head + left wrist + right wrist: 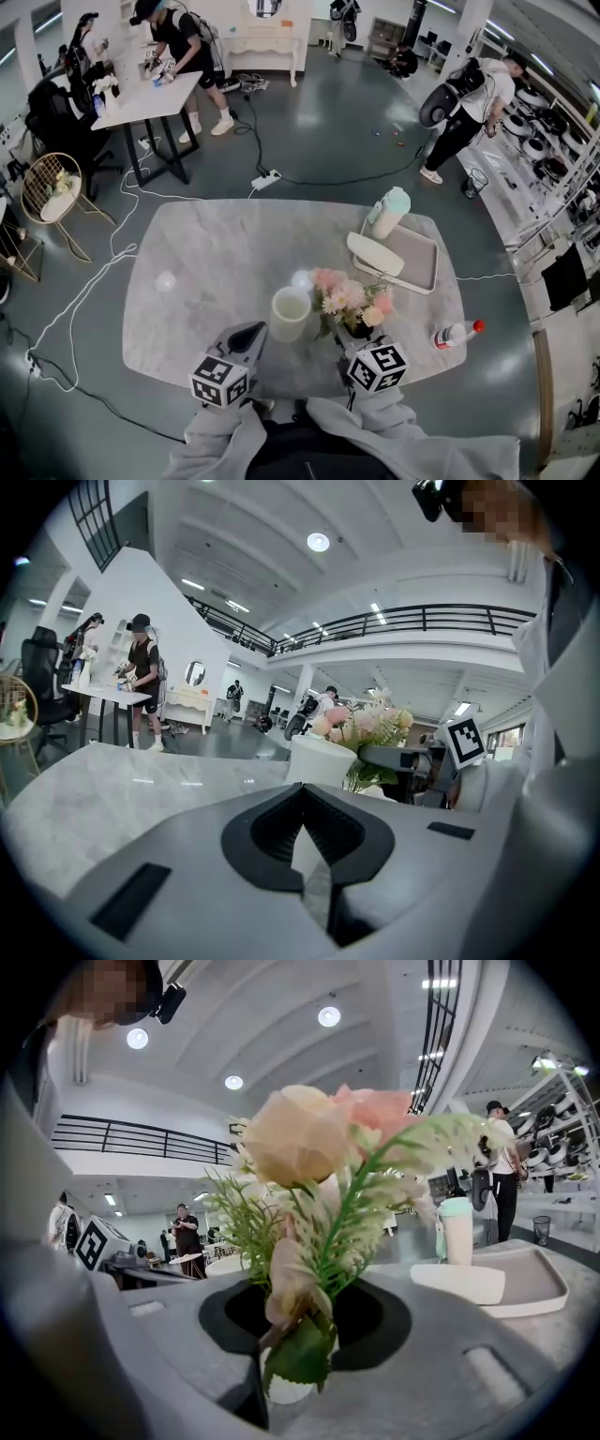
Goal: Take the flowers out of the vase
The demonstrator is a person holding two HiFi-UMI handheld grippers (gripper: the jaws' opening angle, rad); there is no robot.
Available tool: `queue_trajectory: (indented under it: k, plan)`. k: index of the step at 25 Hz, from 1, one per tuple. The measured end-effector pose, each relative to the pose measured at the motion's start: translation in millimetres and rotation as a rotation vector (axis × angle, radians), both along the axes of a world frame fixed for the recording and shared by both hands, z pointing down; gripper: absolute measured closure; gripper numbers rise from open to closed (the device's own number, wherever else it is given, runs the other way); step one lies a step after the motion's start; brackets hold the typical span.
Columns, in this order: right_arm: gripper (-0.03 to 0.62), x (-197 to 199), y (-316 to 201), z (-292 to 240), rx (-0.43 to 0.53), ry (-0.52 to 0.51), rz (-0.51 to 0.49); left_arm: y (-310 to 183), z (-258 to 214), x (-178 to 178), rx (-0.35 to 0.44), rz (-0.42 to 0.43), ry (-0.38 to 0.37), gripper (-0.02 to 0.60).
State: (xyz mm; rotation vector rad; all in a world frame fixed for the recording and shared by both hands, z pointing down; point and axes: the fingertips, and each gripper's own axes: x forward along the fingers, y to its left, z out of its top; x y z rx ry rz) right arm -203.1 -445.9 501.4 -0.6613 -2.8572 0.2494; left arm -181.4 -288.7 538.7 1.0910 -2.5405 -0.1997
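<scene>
Pink and cream flowers (352, 300) with green sprigs stand upright in the right tool (302, 1316). Its jaws are narrowed onto the stems low down, with the heads well above them. The bunch's long axis is near vertical and crosses the roughly level tool. White vase (290, 312) sits just left of the bunch, near the middle of the bench's (206, 253) near edge. Its mouth looks empty, so I judge the stems clear of it. Whether the stem ends touch the bench, cannot tell. Left tool (305, 799) is nearer the vase, jaws together, nothing in them. Likely next: lay the bunch down right of the vase.
</scene>
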Motion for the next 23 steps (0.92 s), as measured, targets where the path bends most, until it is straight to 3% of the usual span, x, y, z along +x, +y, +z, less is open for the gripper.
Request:
queue_trajectory:
  k: [23]
  plan:
    - [0.453, -4.8, -1.1, -1.0, -0.004, 0.013, -0.005, -7.3, -2.3, -8.3, 0.010, 0.010, 0.004, 0.578]
